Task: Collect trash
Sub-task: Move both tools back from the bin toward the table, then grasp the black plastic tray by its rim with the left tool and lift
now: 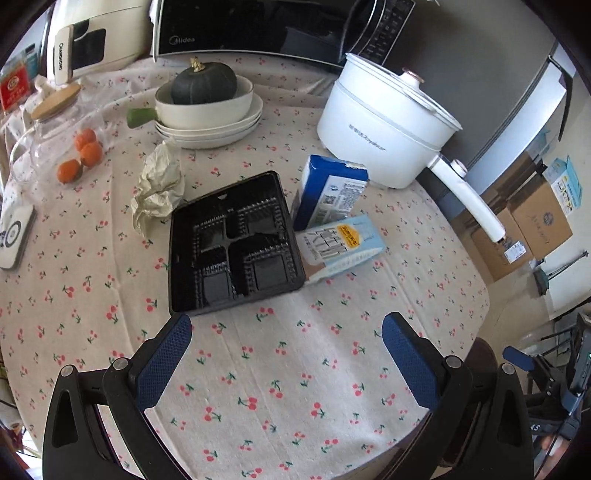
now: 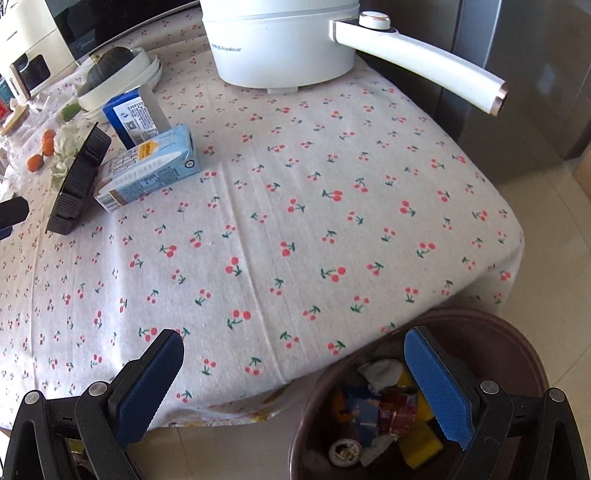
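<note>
A black plastic food tray (image 1: 232, 243) lies on the cherry-print tablecloth, just beyond my open left gripper (image 1: 286, 328), whose left fingertip is near the tray's front corner. Beside the tray are a crumpled paper (image 1: 159, 188), a dark blue carton (image 1: 328, 192) and a light blue carton (image 1: 341, 245) lying on its side. The right wrist view shows the same tray (image 2: 79, 181) and cartons (image 2: 147, 170) at far left. My right gripper (image 2: 293, 349) is open and empty at the table's front edge, above a brown trash bin (image 2: 517, 354) holding several pieces of trash.
A white electric pot (image 1: 384, 129) with a long handle (image 2: 424, 55) stands at the back right. Stacked bowls with a dark squash (image 1: 203, 85), oranges (image 1: 86, 151), a glass jar, a microwave (image 1: 258, 29) and a rice cooker fill the back. Cardboard boxes (image 1: 532, 218) sit on the floor.
</note>
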Available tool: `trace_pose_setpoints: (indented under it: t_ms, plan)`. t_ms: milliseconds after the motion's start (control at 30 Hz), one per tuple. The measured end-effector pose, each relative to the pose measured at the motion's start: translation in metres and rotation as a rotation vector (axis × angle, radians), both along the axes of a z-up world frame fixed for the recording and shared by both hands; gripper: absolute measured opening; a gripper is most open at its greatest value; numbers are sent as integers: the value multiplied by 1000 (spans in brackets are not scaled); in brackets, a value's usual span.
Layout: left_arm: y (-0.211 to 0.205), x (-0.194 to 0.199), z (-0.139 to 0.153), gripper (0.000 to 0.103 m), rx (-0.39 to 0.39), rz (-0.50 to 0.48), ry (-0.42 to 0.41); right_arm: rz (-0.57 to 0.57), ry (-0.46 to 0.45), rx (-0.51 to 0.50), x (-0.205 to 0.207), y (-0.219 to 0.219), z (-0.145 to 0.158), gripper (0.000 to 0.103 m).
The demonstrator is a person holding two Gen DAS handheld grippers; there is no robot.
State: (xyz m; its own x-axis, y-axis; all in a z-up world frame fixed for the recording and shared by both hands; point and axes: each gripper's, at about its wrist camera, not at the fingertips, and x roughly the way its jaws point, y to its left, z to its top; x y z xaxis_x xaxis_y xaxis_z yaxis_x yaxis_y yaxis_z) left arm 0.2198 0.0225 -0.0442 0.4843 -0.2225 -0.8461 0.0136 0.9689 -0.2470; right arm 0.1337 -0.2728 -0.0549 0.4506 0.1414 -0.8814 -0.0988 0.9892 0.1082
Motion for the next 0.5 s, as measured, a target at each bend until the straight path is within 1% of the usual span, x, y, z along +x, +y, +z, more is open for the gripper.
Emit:
trace_pose_setpoints:
  t_ms: [67, 133, 167, 200, 233, 267, 333, 400, 500]
  plan:
    - [5, 15, -5, 103, -9, 26, -2, 1, 3, -8, 8, 2, -3, 99]
    - [11, 29, -16, 101, -46, 59, 25, 11, 9, -17, 13, 4, -6, 99]
    - [12, 36, -23, 94, -59, 59, 48, 16, 10, -23, 16, 4, -8, 99]
    - [12, 43, -30, 89, -57, 56, 72, 21, 11, -32, 17, 4, -10, 99]
    - [12, 47, -36, 79, -52, 57, 87, 27, 14, -44, 19, 4, -12, 99]
    - [12, 51, -41, 77, -52, 58, 92, 30, 16, -56, 21, 2, -14, 99]
    - [14, 57, -49, 77, -60, 76, 91, 32, 23, -76, 23, 0, -19, 99]
    - [17, 60, -56, 74, -73, 95, 88, 26, 32, -78, 26, -4, -23, 99]
    - [20, 61, -58, 61, -103, 98, 52, 16, 44, -75, 27, -8, -26, 99]
